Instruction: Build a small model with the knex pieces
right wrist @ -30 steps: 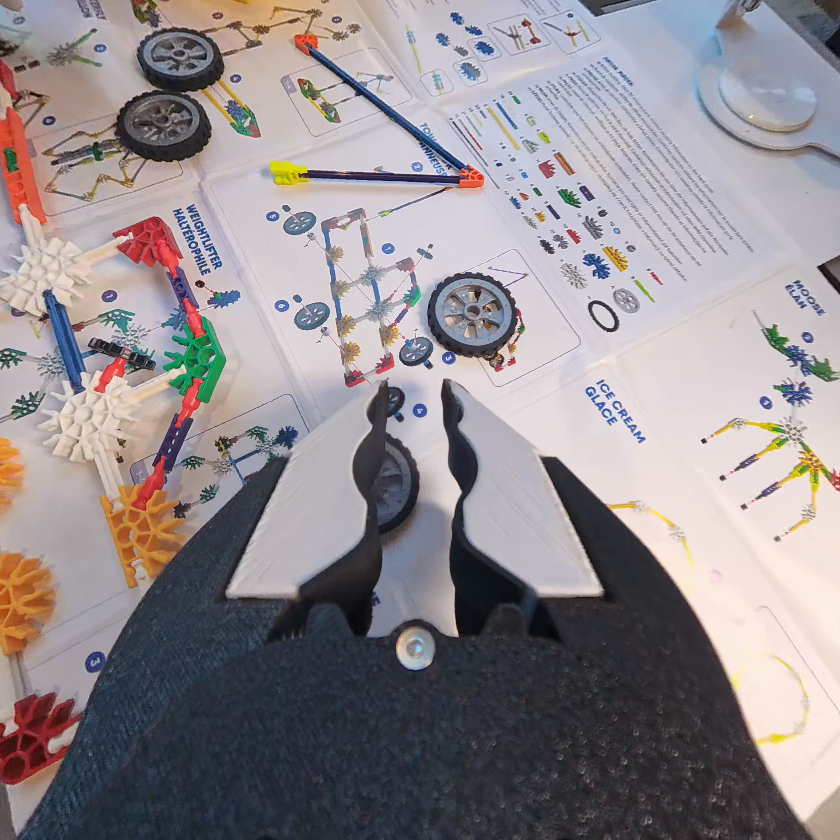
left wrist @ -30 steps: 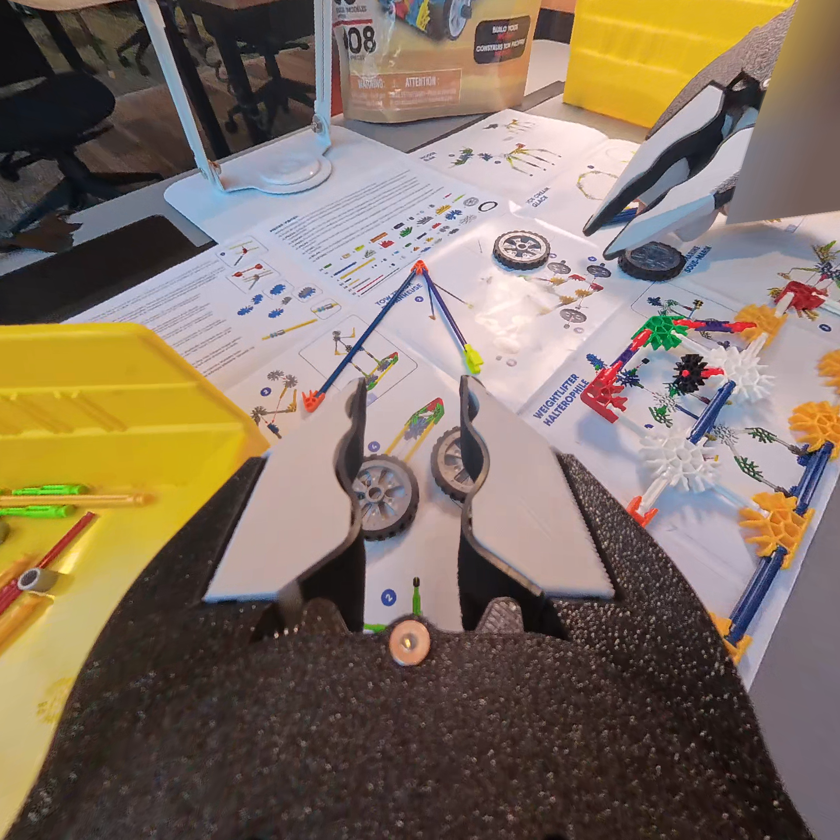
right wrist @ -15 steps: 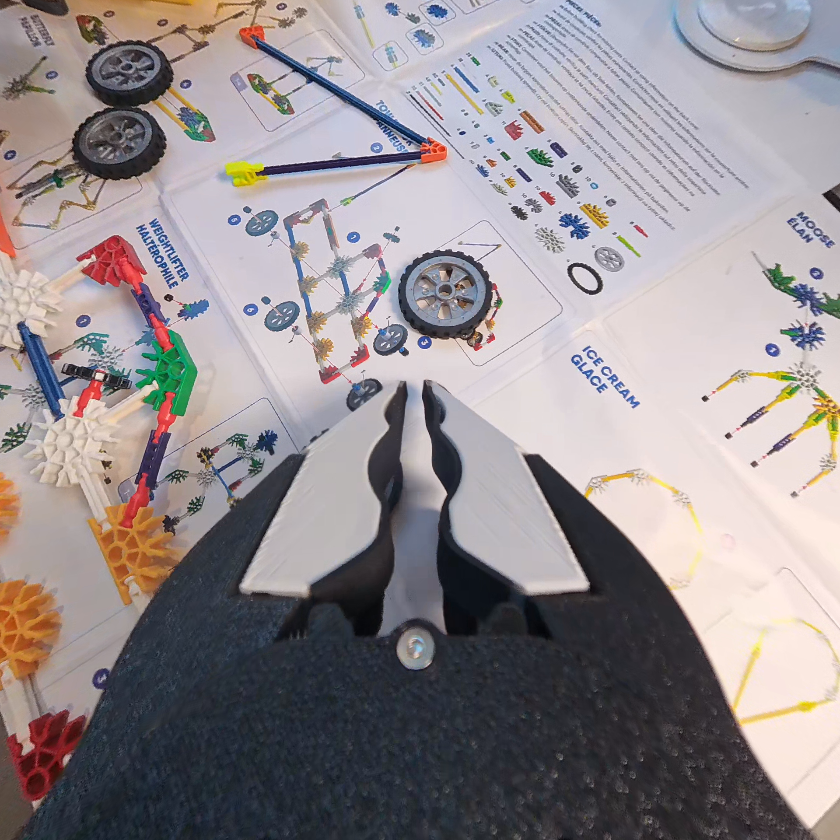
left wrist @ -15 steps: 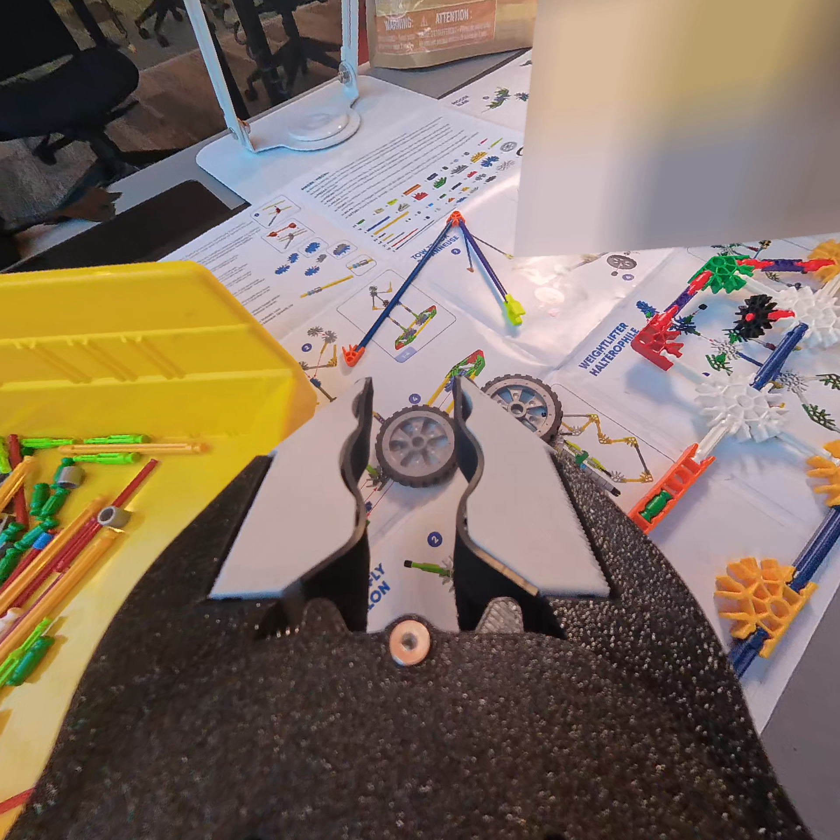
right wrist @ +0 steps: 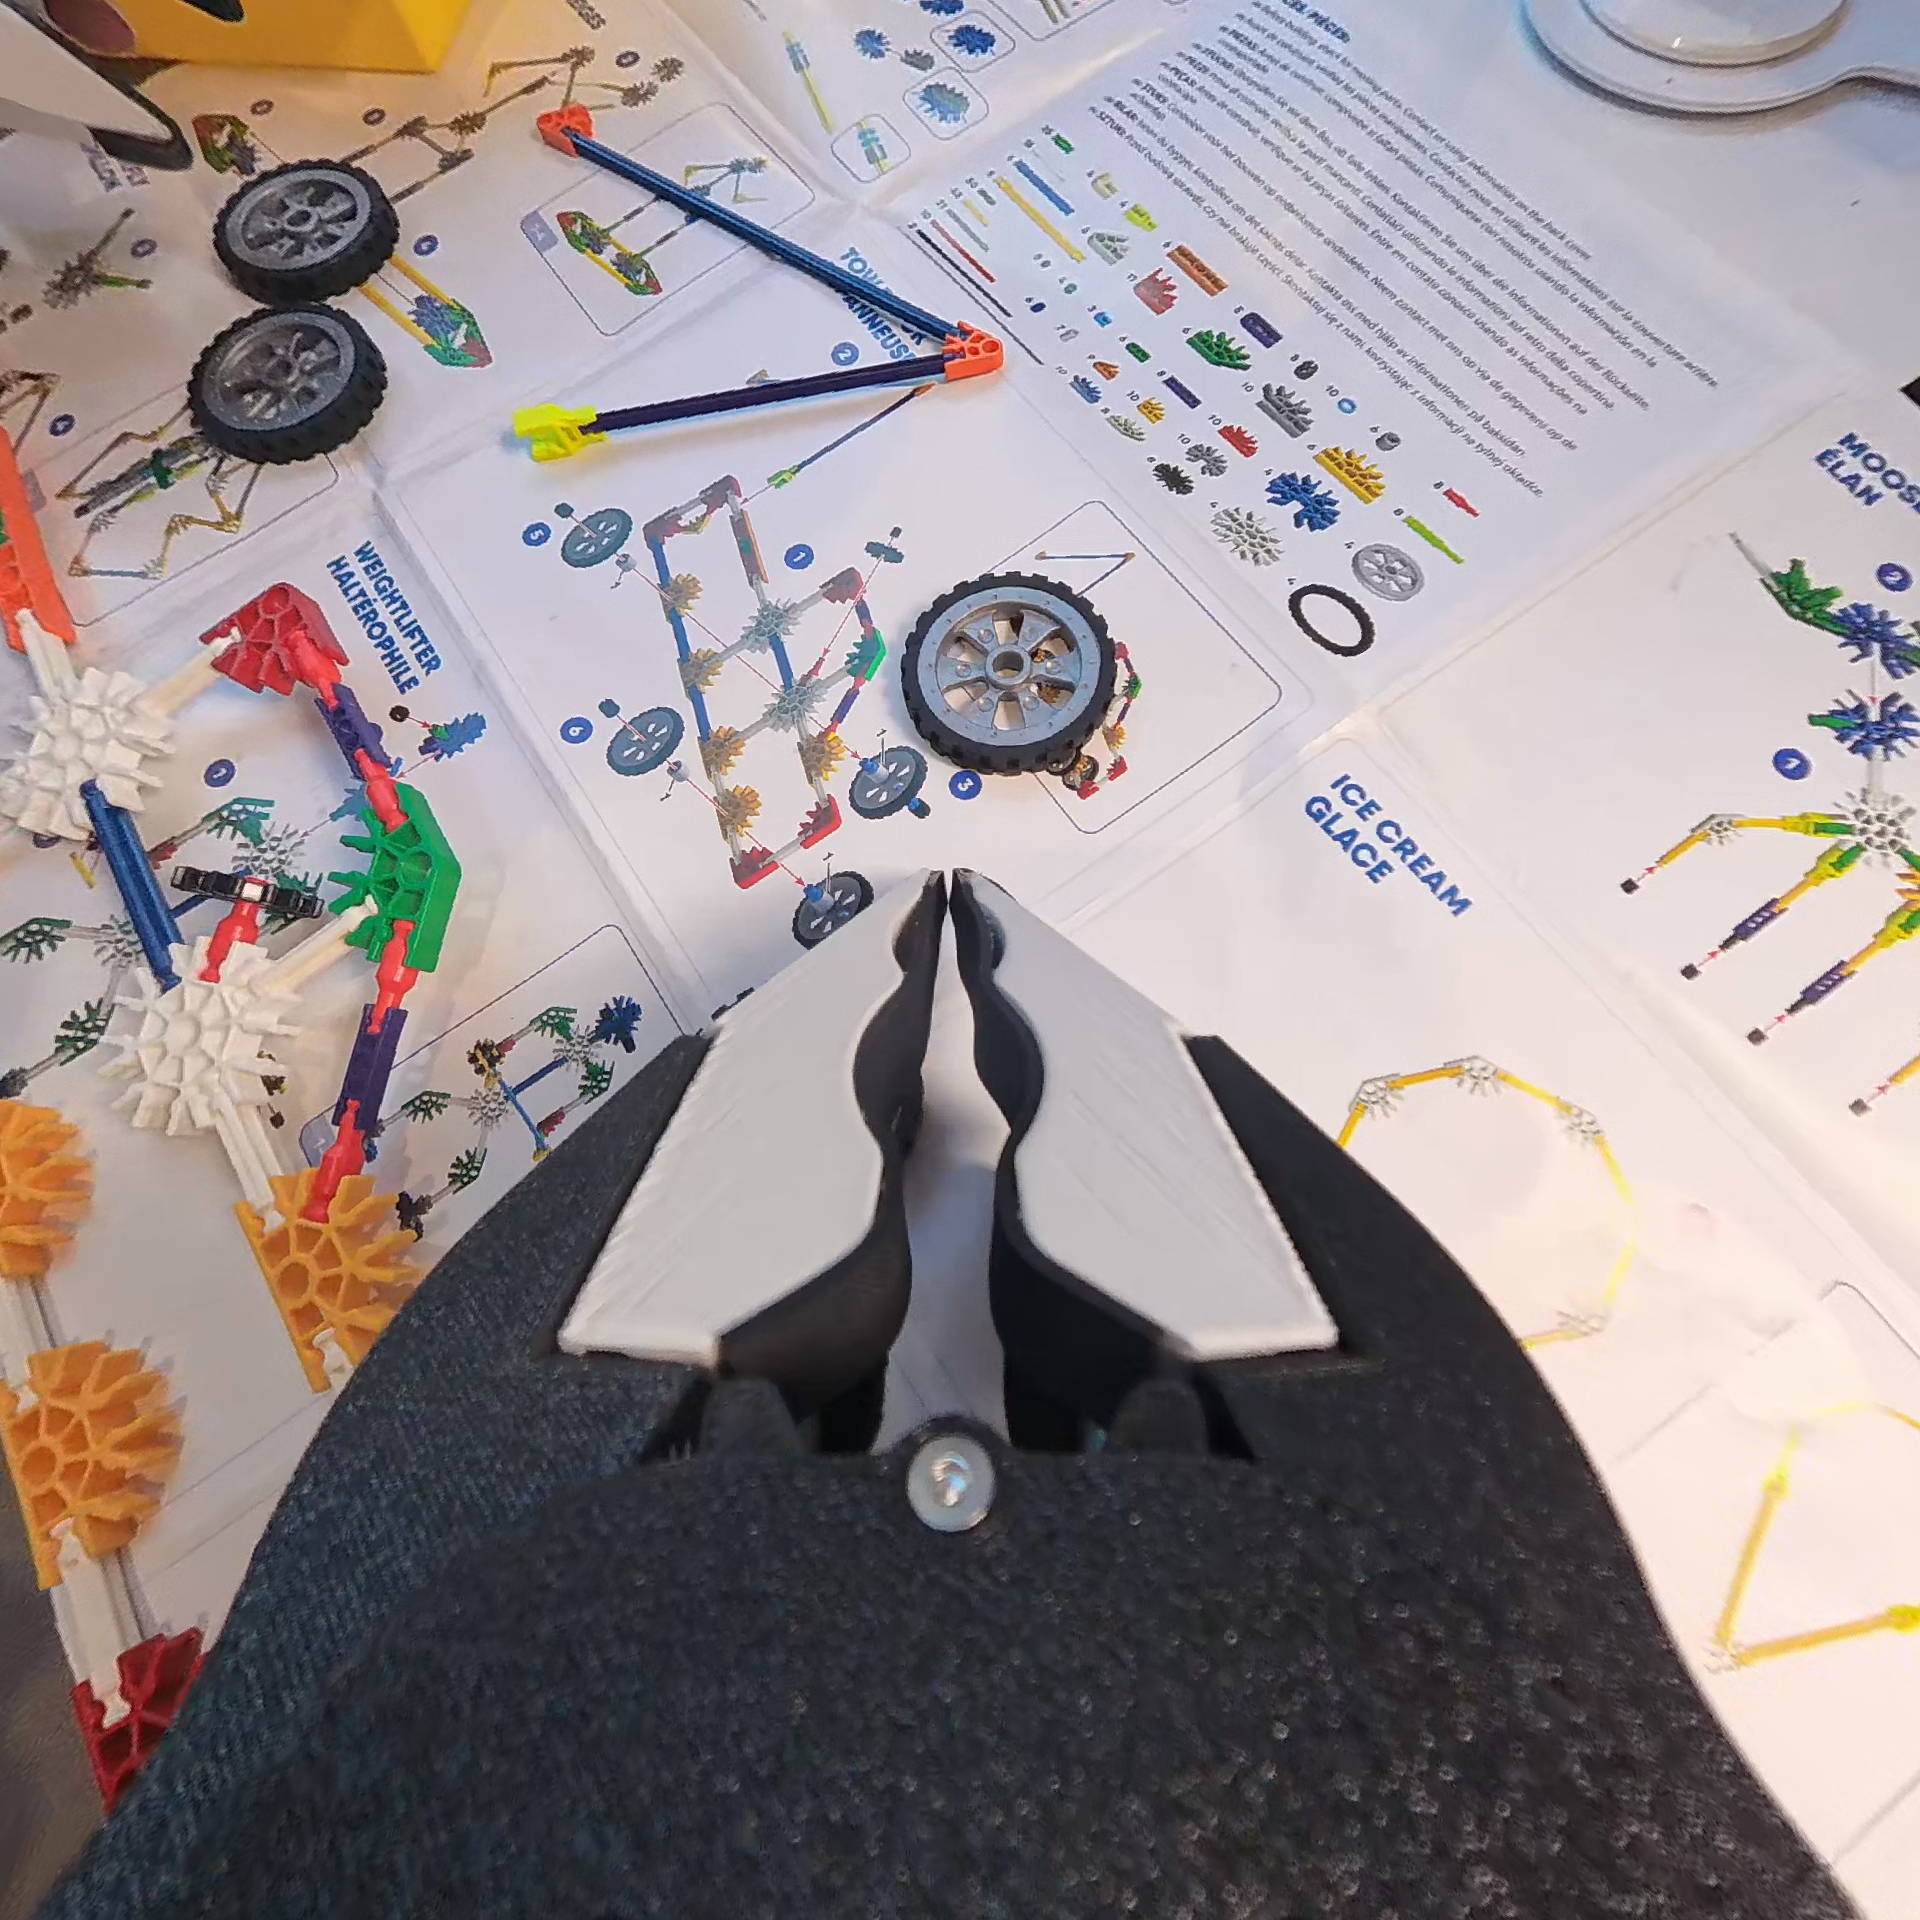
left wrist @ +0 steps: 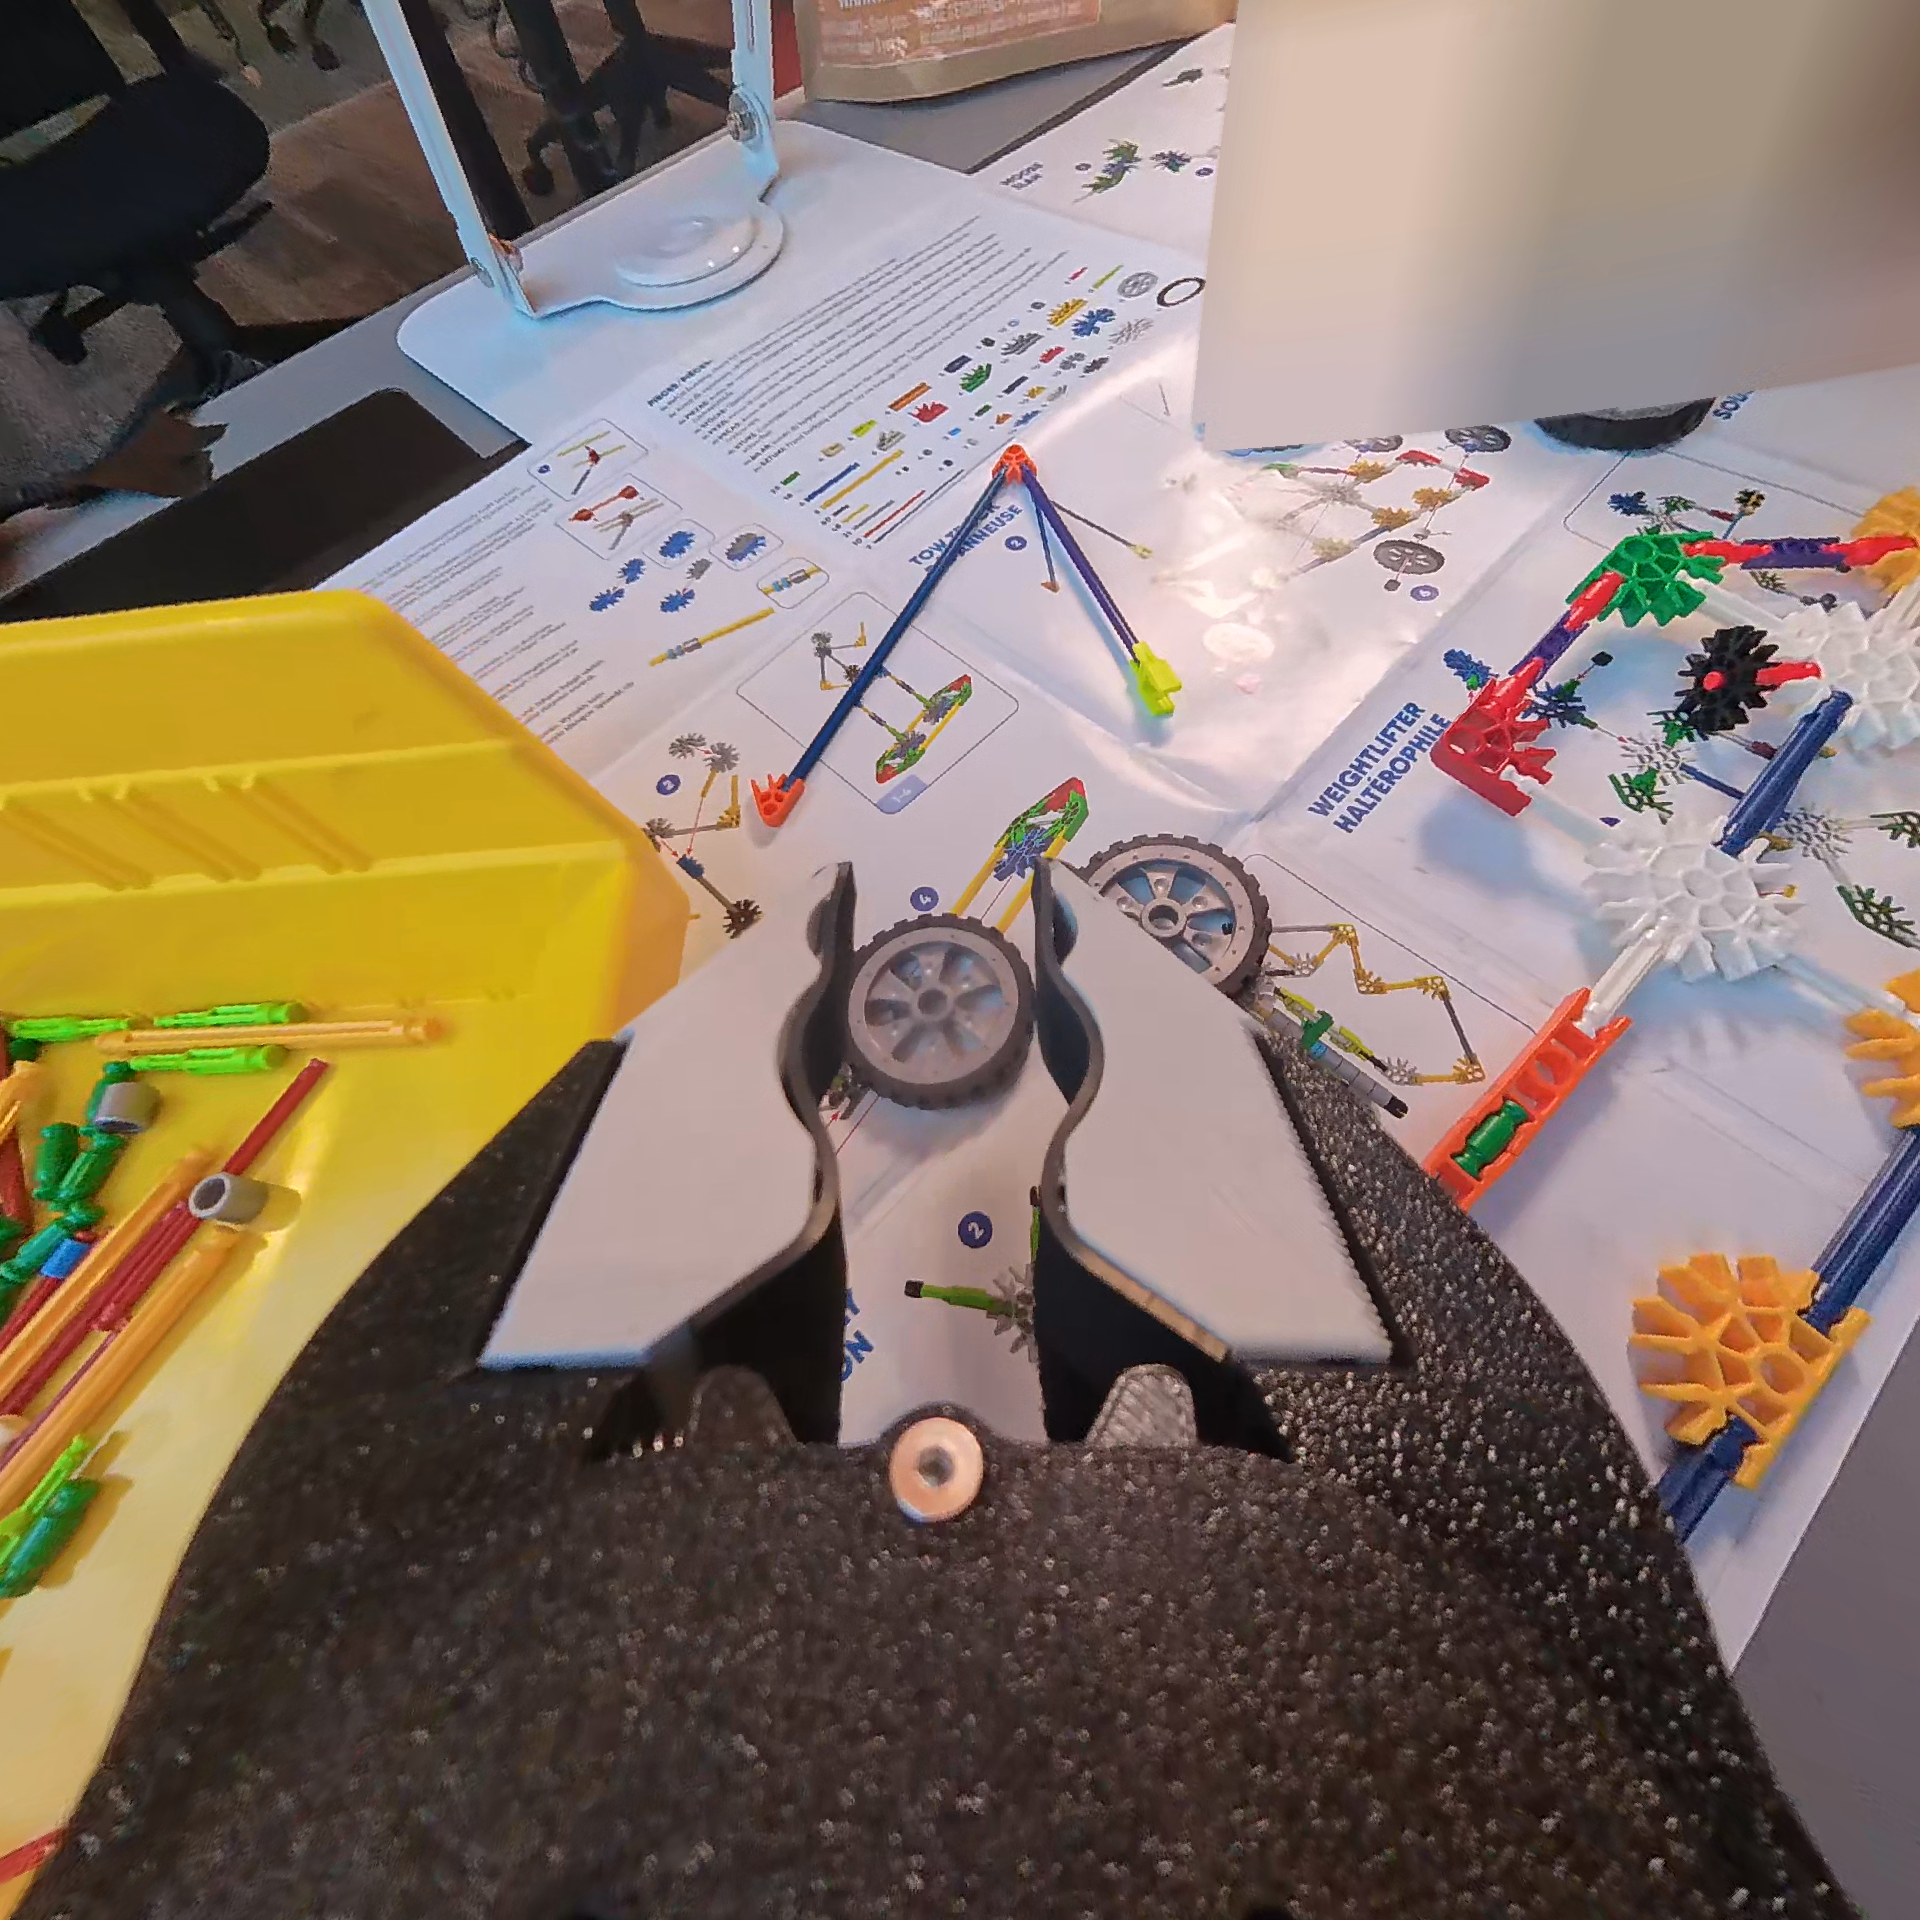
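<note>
My left gripper (left wrist: 940,883) is open, and a grey wheel with a black tyre (left wrist: 940,1013) lies on the instruction sheet (left wrist: 1039,312) between its fingers. I cannot tell whether they touch it. A second wheel (left wrist: 1174,914) lies just right of the right finger. My right gripper (right wrist: 945,878) is shut and empty, held over the sheet (right wrist: 1455,1039). A third wheel (right wrist: 1008,675) lies flat just beyond its tips. The first two wheels (right wrist: 307,229) (right wrist: 286,379) show at the upper left of the right wrist view, next to the left gripper's finger (right wrist: 62,83).
A yellow tray (left wrist: 312,831) with several coloured rods (left wrist: 156,1195) stands left of the left gripper. Two blue rods joined in a V (left wrist: 935,592) lie ahead. A half-built rod-and-connector model (left wrist: 1683,748) (right wrist: 208,935) sits to the side. A white lamp base (left wrist: 686,249) stands at the back. The tips of one gripper are about 25 cm away from the tips of the other.
My right gripper has closed from open and is no longer over the wheel it half hid. My left gripper has drawn back toward the yellow tray, and one wheel now sits centred between its fingers.
</note>
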Motion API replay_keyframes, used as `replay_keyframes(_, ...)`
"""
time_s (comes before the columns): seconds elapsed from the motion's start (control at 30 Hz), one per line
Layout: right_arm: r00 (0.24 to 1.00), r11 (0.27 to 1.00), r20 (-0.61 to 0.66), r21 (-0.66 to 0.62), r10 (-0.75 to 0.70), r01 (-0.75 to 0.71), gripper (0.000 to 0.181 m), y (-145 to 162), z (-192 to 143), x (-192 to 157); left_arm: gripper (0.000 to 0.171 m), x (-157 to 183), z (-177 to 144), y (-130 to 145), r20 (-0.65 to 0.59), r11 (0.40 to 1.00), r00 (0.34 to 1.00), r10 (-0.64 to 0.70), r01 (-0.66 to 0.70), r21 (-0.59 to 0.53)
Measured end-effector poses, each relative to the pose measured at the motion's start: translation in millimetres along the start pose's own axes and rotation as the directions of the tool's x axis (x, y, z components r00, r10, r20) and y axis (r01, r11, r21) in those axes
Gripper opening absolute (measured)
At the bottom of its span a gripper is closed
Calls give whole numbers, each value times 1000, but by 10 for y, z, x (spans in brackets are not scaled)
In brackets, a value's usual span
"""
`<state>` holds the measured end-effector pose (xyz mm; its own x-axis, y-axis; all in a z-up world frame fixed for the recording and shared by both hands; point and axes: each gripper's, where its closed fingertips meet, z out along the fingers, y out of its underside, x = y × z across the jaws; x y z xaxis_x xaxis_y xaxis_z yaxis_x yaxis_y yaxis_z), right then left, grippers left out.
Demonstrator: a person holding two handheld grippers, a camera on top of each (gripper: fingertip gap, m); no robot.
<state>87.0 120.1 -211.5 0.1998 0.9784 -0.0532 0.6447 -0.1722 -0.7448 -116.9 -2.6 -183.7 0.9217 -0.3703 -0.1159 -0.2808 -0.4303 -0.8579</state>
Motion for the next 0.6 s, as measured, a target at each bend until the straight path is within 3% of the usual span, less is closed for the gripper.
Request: replay_keyframes(0.6,1000,1000,-16,-17,-15,15,2,7,15,-3,32,14,19,25,-4,1000,1000,4,-4,-18)
